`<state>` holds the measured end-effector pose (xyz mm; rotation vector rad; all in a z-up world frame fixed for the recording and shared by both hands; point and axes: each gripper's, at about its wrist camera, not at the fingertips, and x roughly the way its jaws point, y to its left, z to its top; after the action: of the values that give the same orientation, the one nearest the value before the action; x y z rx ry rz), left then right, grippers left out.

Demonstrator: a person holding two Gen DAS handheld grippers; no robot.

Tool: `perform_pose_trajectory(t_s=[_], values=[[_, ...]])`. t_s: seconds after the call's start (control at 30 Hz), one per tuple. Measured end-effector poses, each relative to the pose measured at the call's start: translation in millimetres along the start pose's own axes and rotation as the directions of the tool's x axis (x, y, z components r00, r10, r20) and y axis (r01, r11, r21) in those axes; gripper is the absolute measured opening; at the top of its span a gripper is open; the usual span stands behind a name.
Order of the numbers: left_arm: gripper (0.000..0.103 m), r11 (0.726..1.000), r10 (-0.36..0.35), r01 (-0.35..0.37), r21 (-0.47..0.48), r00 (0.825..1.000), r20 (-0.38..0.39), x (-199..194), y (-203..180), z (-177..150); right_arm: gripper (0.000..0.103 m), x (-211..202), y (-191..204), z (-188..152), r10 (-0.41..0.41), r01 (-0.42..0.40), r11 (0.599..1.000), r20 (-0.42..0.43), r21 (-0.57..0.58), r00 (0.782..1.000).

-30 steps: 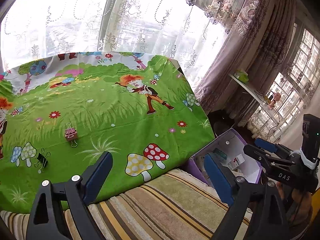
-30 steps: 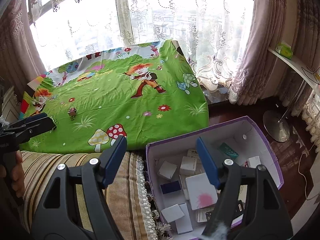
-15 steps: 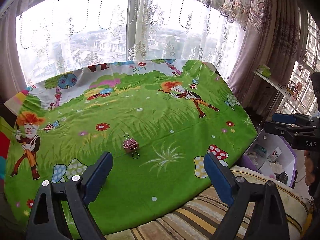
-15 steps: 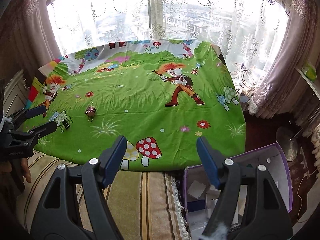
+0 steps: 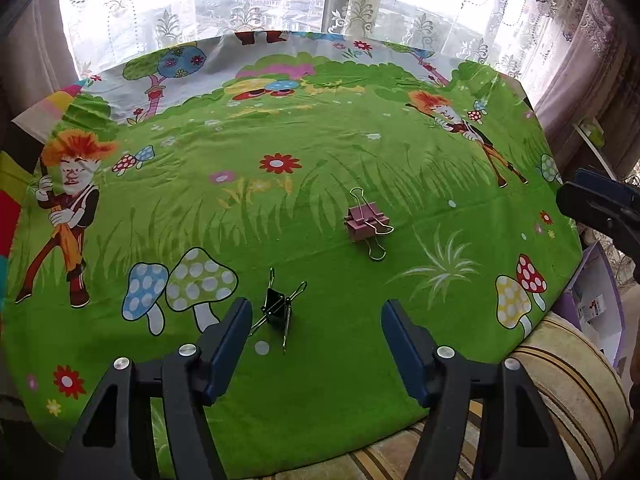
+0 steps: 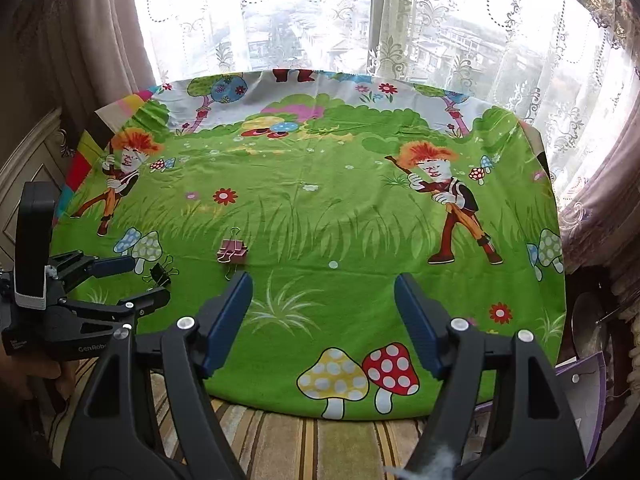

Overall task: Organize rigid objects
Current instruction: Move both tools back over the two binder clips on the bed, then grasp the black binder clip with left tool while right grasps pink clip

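Note:
A black binder clip (image 5: 277,310) lies on the green cartoon cloth (image 5: 320,152), just ahead of my left gripper's left finger. A pink binder clip (image 5: 365,222) lies farther in, a little right. My left gripper (image 5: 316,336) is open and empty, low over the cloth near the black clip. In the right wrist view the black clip (image 6: 161,273) sits between the left gripper's fingers (image 6: 116,266), and the pink clip (image 6: 232,251) lies beyond my right gripper's left finger. My right gripper (image 6: 323,316) is open and empty over the cloth's front part.
A purple box (image 5: 592,304) with small items stands off the cloth's right edge; its corner shows in the right wrist view (image 6: 580,396). A striped cushion (image 6: 300,444) runs along the front edge. Lace curtains (image 6: 400,20) hang behind.
Both grippers have swung left, away from the purple box and over the cloth. The left gripper has come close to the black clip. Both stay open.

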<state>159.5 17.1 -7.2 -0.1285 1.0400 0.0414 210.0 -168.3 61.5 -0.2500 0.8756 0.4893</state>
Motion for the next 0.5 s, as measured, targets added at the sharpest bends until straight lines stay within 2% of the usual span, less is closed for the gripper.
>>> perform_pose_trajectory(t_s=[0.07,0.13,0.27,0.4,0.5], values=[[0.066,1.000,0.017,-0.017,0.021,1.000,-0.022,7.7,-0.1,0.8,0.076,17.5,9.7,4.8,0.010,-0.011,1.000,-0.026,-0.015,1.000],[0.059,0.999,0.028,-0.027,0.034,0.999,-0.044,16.5,0.7,2.6,0.076,34.1,16.4,8.3,0.020,-0.021,1.000,-0.047,-0.023,0.999],[0.035,0.997,0.063,-0.059,0.042,0.994,-0.086,34.6,5.4,4.2,0.076,63.0,22.3,9.9,0.031,-0.031,1.000,-0.094,-0.003,0.995],[0.019,0.999,0.047,-0.046,0.015,0.995,-0.082,40.8,13.3,2.1,0.076,79.8,30.9,9.2,0.049,-0.051,0.999,-0.117,-0.008,0.992],[0.019,0.999,0.042,-0.043,-0.023,0.997,-0.061,37.5,19.7,-1.7,0.076,89.5,41.3,10.3,0.064,-0.067,0.998,-0.121,-0.015,0.991]])
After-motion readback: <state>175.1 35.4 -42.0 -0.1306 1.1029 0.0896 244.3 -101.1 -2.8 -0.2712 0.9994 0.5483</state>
